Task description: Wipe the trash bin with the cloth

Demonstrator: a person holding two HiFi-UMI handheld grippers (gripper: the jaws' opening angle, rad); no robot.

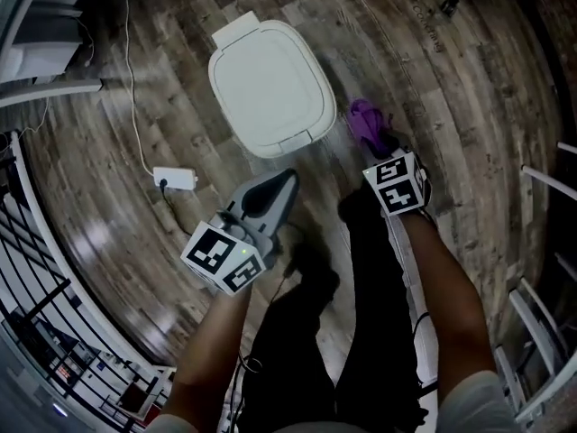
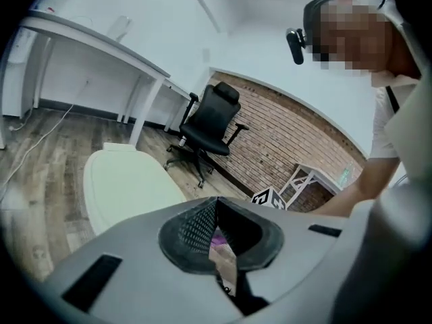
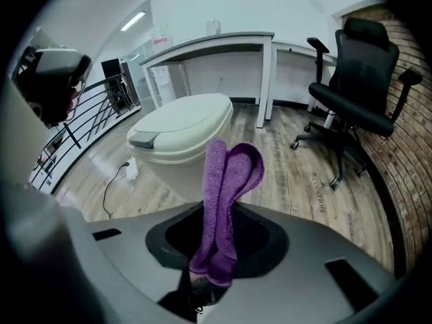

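The white trash bin stands on the wooden floor with its lid closed; it also shows in the left gripper view and the right gripper view. My right gripper is shut on a folded purple cloth, held just right of the bin's near corner and not touching it. The cloth sticks up out of the right gripper. My left gripper hovers in front of the bin, its jaws closed to a point with nothing in them.
A white power strip with its cable lies on the floor left of the bin. A black office chair and a white desk stand beyond. A railing runs along the left, a white rack on the right.
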